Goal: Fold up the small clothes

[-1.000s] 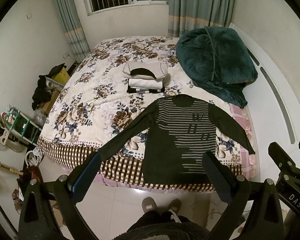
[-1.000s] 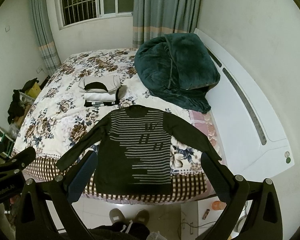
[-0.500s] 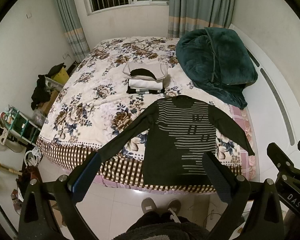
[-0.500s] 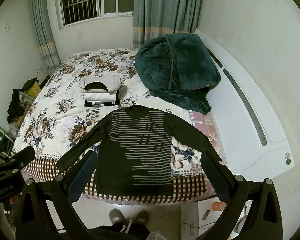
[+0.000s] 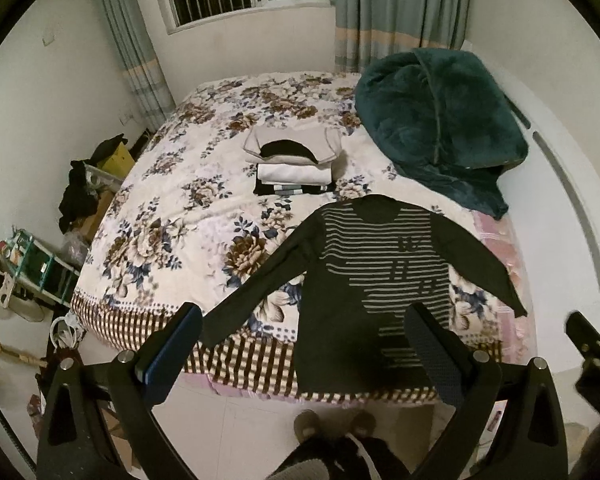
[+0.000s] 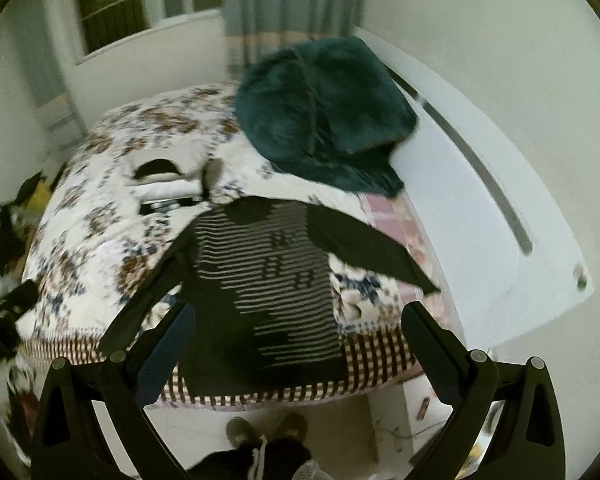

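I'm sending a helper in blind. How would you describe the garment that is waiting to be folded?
On the floral bed, near its checked front edge, lies a dark striped sweater with both sleeves spread. Unlike the folded stack behind it, it lies flat and unfolded.

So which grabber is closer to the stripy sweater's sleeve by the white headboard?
Probably right. The right gripper hangs above the bed's near edge, with that sleeve just ahead on its right. The left gripper sits further left, nearer the opposite sleeve. Neither touches.

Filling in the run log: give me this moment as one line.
phase: approach | striped sweater: flat on bed, unfolded | left gripper: open, empty | right gripper: open, empty | folded stack: behind sweater
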`<state>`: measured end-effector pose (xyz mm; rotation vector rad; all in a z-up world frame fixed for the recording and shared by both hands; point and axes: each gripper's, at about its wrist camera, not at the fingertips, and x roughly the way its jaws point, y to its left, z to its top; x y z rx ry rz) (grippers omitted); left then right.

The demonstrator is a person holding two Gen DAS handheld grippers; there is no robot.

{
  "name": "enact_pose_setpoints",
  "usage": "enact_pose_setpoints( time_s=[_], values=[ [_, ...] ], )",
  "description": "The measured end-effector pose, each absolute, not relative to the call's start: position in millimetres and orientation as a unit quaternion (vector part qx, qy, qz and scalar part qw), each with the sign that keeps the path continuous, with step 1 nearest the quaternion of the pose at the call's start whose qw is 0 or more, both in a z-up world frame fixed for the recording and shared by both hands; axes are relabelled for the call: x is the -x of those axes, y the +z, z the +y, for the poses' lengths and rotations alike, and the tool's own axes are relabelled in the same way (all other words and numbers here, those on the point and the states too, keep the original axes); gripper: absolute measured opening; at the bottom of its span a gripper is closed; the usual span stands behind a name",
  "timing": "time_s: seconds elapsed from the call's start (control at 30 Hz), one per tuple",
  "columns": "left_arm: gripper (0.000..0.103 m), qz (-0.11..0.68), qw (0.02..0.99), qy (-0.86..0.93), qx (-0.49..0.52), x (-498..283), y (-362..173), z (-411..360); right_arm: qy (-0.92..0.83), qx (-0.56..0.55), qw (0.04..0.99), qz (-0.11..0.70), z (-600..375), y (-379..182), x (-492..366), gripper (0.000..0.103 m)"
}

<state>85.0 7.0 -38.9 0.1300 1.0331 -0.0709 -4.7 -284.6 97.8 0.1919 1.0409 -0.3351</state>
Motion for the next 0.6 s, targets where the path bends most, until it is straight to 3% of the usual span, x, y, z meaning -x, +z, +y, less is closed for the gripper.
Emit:
enact_pose_setpoints(
  time_s=[0.5,0.6],
  values=[
    [0.103,0.546,0.828,0.022,-0.122,-229,-242,-100,-0.352,-0.319,0.694,0.542,-565,-224,-57,0.102],
    [0.103,0.569,0.811,0.034,-0.13,-254,-295,-127,-0.388,-0.359,0.657,0.536,-617,-298,-65,0.091]
  ],
)
